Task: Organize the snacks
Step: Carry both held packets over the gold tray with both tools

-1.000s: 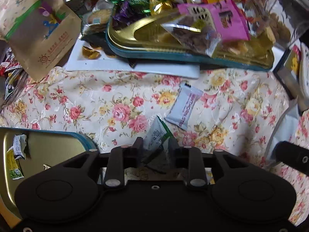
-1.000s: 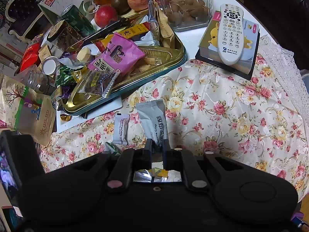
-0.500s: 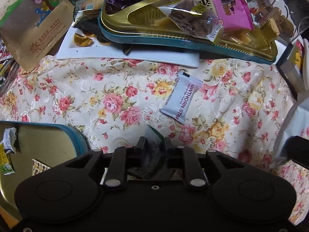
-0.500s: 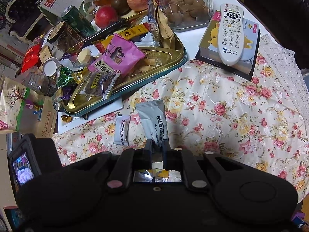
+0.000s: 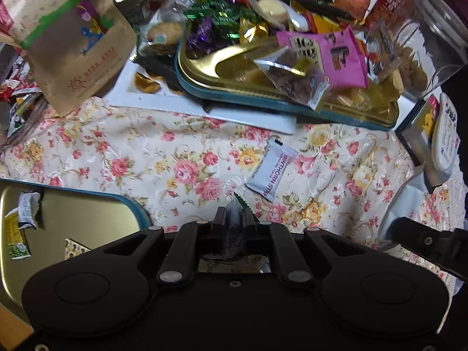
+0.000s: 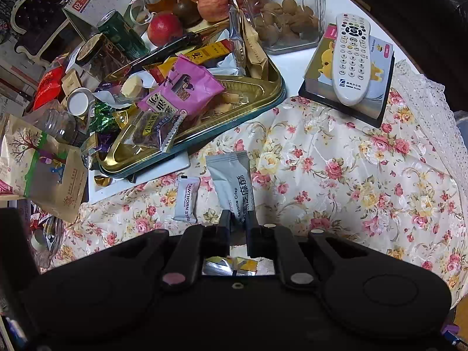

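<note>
My left gripper (image 5: 234, 215) is shut on a small green-and-white snack packet (image 5: 235, 228), held above the floral cloth. A white hawthorn strip packet (image 5: 270, 172) lies on the cloth just ahead; it also shows in the right wrist view (image 6: 187, 199). My right gripper (image 6: 237, 218) is shut on the near end of a grey sesame crisp packet (image 6: 234, 181). A gold tray (image 5: 228, 70) piled with snacks sits at the back. A second gold tray (image 5: 87, 216) with a few packets lies at my left.
A brown paper bag (image 5: 73, 38) stands at the back left. A remote (image 6: 352, 58) lies on a box (image 6: 377, 93) at the right. A glass jar of nuts (image 6: 289, 20), apples (image 6: 213, 3) and a can (image 6: 122, 35) crowd the back.
My left gripper closed on the green-and-white packet and lifted it off the cloth, drawing back slightly. My right gripper keeps its hold on the grey packet and has hardly moved.
</note>
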A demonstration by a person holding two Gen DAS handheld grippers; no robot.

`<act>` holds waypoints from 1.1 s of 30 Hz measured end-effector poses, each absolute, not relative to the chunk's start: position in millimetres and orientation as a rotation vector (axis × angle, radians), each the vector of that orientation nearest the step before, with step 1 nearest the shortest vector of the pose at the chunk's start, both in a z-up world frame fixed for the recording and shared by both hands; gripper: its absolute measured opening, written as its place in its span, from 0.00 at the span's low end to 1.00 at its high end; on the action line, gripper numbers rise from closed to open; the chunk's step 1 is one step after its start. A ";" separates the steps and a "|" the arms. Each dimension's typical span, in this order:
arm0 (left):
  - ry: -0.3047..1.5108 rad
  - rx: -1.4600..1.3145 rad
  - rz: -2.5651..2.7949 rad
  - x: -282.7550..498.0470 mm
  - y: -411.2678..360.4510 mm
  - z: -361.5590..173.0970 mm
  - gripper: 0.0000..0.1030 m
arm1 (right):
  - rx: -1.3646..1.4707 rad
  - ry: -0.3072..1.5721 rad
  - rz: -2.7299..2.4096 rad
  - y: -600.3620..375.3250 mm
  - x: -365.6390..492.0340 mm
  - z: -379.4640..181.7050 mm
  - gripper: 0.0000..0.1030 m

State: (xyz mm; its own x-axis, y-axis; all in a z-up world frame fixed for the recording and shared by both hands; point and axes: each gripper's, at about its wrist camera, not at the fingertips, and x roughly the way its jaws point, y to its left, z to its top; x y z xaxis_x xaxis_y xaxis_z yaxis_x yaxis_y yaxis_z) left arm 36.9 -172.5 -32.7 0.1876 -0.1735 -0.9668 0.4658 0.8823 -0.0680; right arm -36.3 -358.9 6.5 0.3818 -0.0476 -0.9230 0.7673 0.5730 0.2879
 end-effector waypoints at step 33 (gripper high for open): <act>1.258 0.101 -0.166 78.5 -20.1 31.6 0.13 | 0.677 1.094 -0.338 -219.1 1.0 16.2 0.11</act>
State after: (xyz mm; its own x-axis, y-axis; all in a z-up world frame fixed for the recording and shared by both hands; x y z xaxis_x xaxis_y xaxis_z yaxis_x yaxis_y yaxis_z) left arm 78.5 -20.1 31.6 0.2975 -0.0693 -0.9522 0.1804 0.9835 -0.0152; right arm 1.0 -219.1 16.2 0.4354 0.0720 -0.8974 0.5659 0.7533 0.3350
